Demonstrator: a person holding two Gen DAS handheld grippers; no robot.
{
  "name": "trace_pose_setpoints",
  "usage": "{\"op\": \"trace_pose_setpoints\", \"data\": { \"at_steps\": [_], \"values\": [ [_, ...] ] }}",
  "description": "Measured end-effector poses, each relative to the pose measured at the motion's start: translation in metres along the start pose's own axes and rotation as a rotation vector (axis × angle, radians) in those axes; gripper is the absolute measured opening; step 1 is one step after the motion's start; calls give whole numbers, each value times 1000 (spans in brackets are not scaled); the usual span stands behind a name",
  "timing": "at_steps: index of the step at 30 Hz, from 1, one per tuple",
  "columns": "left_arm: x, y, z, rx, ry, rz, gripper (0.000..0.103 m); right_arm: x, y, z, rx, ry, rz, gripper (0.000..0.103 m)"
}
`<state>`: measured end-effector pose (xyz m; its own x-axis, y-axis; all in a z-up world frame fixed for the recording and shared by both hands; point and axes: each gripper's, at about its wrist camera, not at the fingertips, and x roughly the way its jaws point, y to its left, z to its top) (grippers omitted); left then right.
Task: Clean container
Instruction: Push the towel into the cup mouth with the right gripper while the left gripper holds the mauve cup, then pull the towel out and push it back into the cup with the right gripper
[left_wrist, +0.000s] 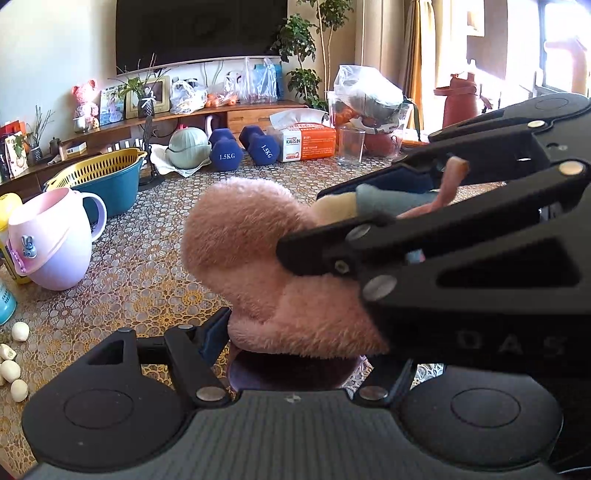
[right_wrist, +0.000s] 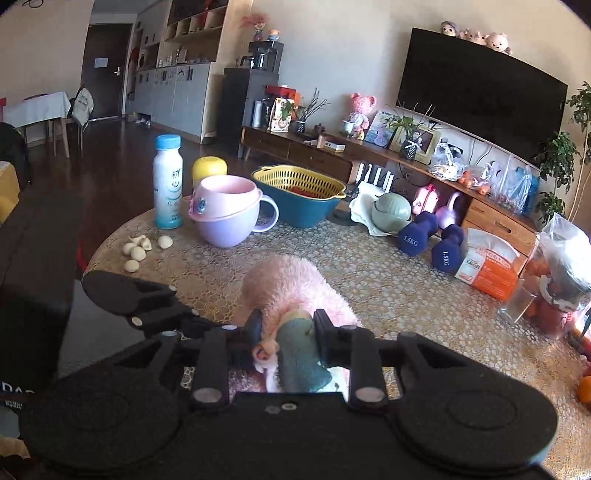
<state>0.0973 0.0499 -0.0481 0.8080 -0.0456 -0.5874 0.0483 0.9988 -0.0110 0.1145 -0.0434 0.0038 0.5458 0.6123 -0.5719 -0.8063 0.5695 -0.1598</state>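
The container (left_wrist: 291, 373) is a dark, maroon-looking vessel low in the left wrist view, at six o'clock from the frame's centre. It sits between the fingers of the left gripper (left_wrist: 295, 341), and only a sliver of its wall shows. That gripper appears clenched on it, with one blue pad (left_wrist: 214, 332) against its nine o'clock side; the other pad is hidden. From its curved wall I judge it rigid and probably light, best held by opposite sides as now. Whether it is slippery I cannot tell.

A pink fluffy cloth (left_wrist: 240, 240) is draped over its mouth, soft and bulky and likely to drag rather than slide. The right gripper (right_wrist: 288, 328) comes in from three o'clock, closed on the cloth's blue-green cuff (right_wrist: 299, 354).

Farther out on the patterned desk (left_wrist: 147, 288), a pink mug (left_wrist: 55, 240) stands at nine o'clock and a teal basin with a yellow strainer (left_wrist: 107, 181) at ten. Blue dumbbells (left_wrist: 240, 147) are at twelve and a clear glass (left_wrist: 351, 146) at one, all well apart from the container. Garlic cloves (left_wrist: 14, 369) lie at eight o'clock.

In the right wrist view the desk's rounded edge curves past at nine o'clock, beyond the cloves. The open room lies toward twelve, so wiping strokes are safest there.
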Motion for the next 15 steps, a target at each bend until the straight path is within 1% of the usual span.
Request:
{"op": "trace_pose_setpoints", "data": {
  "at_steps": [4, 9, 15],
  "values": [
    [0, -1, 0, 4, 0, 3, 71, 8, 5, -1, -8, 5, 2, 30],
    [0, -1, 1, 5, -1, 2, 71, 19, 5, -6, -45, 7, -45, 30],
    [0, -1, 0, 0, -1, -1, 71, 38, -12, -16, -32, 34, -112, 30]
  ]
}}
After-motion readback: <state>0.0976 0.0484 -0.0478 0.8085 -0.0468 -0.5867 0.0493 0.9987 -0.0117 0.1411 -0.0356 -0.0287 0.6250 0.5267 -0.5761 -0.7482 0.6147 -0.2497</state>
